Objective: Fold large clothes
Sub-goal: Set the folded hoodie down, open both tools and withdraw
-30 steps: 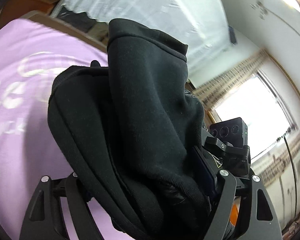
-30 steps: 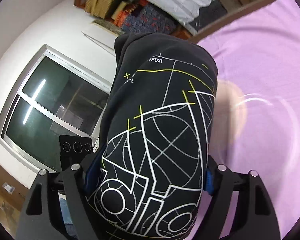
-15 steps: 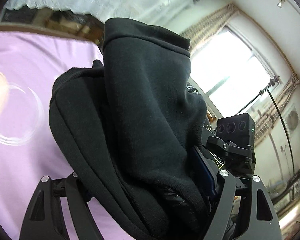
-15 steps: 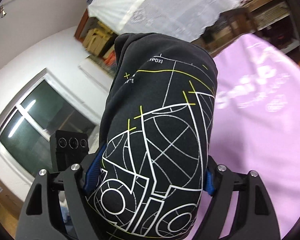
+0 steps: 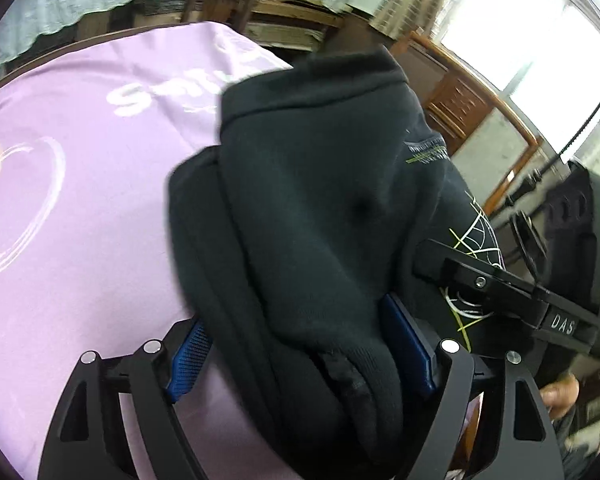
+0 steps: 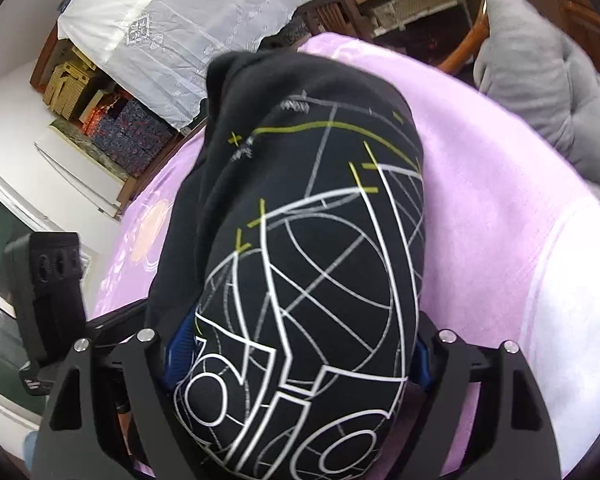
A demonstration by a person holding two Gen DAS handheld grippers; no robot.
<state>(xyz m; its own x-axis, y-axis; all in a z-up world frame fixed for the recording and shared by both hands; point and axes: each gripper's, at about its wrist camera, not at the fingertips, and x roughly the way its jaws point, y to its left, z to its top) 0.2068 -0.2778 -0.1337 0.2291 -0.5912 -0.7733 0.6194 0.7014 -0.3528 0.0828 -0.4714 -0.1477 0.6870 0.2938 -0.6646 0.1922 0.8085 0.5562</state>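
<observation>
The black hoodie [image 5: 320, 216] is bunched into a thick, folded bundle and carried between 2 tools. The left hand-held gripper [image 5: 304, 356] has the plain side of the bundle between its fingers; its left blue pad [image 5: 188, 356] stands clear of the cloth, so I cannot tell whether it grips. The right hand-held gripper [image 6: 296, 360] clamps the printed side, and its jaws have just been opening a little around the fabric. Below and ahead of both lies the lilac sheet [image 6: 500, 220]. Judging by the bundle, most folds look done; setting it down and squaring it remain.
</observation>
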